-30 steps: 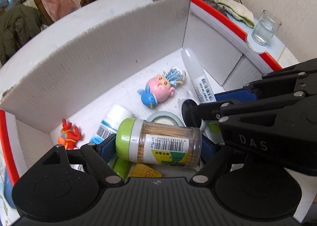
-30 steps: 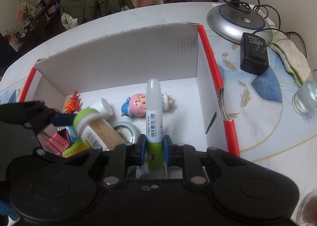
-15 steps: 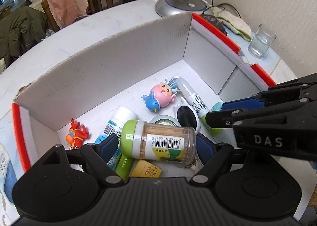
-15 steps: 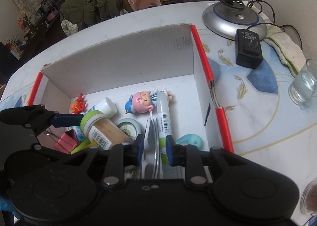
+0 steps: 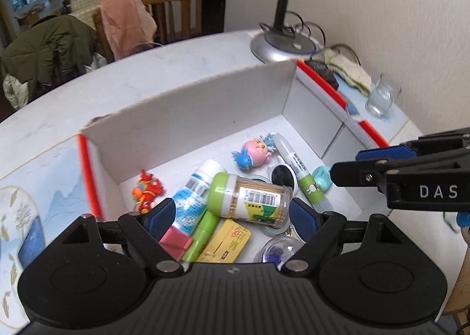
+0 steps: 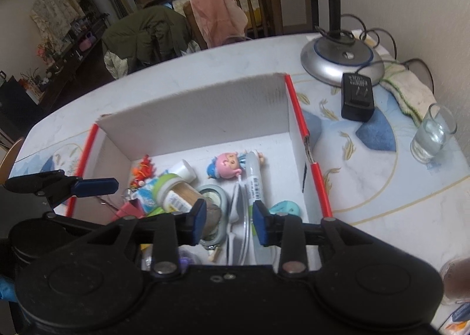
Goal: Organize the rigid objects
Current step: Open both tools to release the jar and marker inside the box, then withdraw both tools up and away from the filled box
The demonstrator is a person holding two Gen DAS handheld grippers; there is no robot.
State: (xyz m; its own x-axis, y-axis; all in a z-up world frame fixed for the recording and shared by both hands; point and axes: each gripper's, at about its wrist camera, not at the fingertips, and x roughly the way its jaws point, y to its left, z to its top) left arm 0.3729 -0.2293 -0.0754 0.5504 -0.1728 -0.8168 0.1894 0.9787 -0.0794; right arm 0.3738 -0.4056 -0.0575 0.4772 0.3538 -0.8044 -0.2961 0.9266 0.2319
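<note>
A white cardboard box (image 5: 188, 117) with red edges holds several small items. My left gripper (image 5: 233, 216) is open above its near side; the green-capped toothpick jar (image 5: 249, 198) lies free in the box between the fingers. My right gripper (image 6: 227, 220) is open and empty above the box's right part. The glue stick (image 6: 254, 179) lies in the box ahead of it, next to the pink doll (image 6: 227, 164). The glue stick also shows in the left wrist view (image 5: 302, 173).
A lamp base (image 6: 342, 60), a black adapter (image 6: 357, 97), a cloth (image 6: 408, 85) and a glass of water (image 6: 431, 135) stand right of the box. Chairs with clothes (image 6: 182, 26) are beyond the table. The box also holds a red toy (image 5: 147, 191), a white bottle (image 5: 194, 197) and a tape roll (image 6: 214, 197).
My right gripper let go of the glue stick, opened and pulled back up. My left gripper opened, left the toothpick jar in the box and rose.
</note>
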